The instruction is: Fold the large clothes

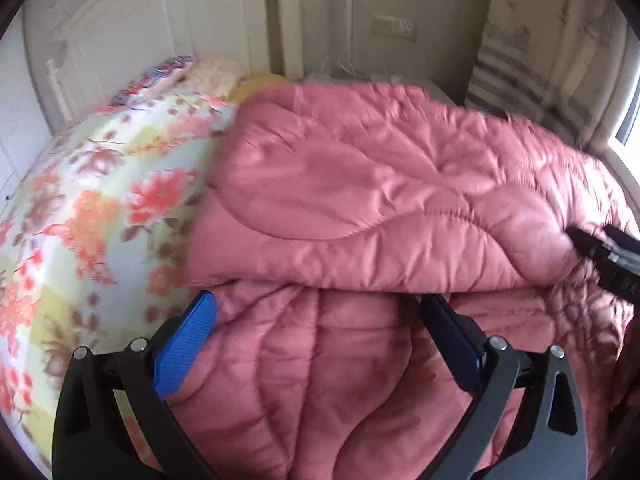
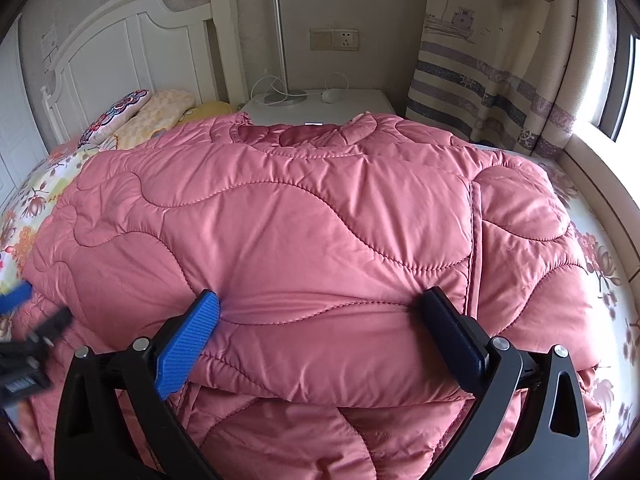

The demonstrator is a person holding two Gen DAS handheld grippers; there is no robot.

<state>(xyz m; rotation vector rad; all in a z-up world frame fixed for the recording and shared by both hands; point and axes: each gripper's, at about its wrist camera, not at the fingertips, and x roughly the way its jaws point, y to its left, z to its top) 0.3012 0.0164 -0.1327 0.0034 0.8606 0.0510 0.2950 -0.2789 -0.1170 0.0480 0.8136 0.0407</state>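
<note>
Pink quilted coat [image 2: 304,216] on the bed [image 2: 600,280], its upper layer doubled over a lower layer that shows along the near edge: one fold judged done, further folds and smoothing left. Right claw [image 2: 320,316] spread wide, released, straddling the folded edge. Left claw [image 1: 316,328] likewise spread, empty, above the lower layer beside the floral sheet [image 1: 80,200]

left wrist: close, angled down, facing headboard | right wrist: same | shared: pink quilted coat [image 1: 360,200]
</note>
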